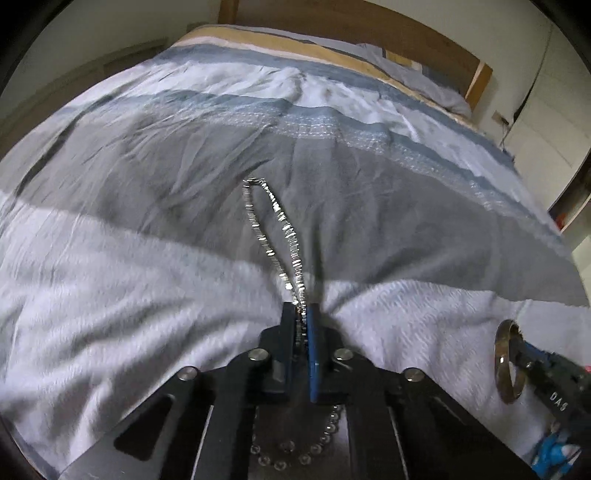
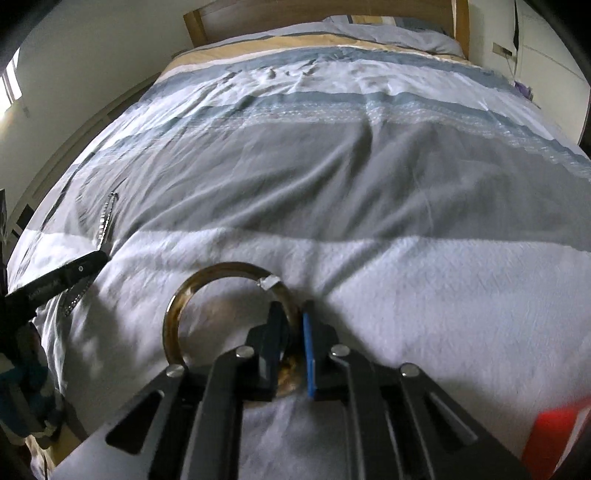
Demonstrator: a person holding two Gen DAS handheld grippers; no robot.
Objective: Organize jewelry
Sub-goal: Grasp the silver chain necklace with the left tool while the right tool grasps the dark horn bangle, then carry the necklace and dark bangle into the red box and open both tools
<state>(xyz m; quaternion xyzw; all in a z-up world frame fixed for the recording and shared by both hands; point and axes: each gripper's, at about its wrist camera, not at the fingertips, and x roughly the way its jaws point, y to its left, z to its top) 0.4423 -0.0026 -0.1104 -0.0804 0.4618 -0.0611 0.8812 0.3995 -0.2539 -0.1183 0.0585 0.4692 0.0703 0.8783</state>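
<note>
In the left wrist view, the left gripper (image 1: 303, 314) is closed on a silver chain necklace (image 1: 275, 236). The chain runs between the two fingers, one black and one with a blue pad, and its far part lies as a long narrow loop on the grey band of the bedspread (image 1: 147, 177). A beaded stretch of the same chain shows under the gripper body at the near edge. At the right edge, the right gripper (image 1: 515, 354) grips a brown bangle (image 1: 504, 363), which stands on edge over the white part of the bedspread. A wooden headboard (image 1: 369, 33) closes the far end of the bed.

In the right wrist view, the right gripper (image 2: 291, 317) is clamped on the near right side of the bangle (image 2: 177, 306); the ring lies tilted on the white bedspread (image 2: 406, 155), with a small pale tag at its far side. At the left, the left gripper (image 2: 101, 254) pins the necklace (image 2: 105, 218), whose chain stretches away onto the grey band and also trails nearer beneath the gripper.
</note>
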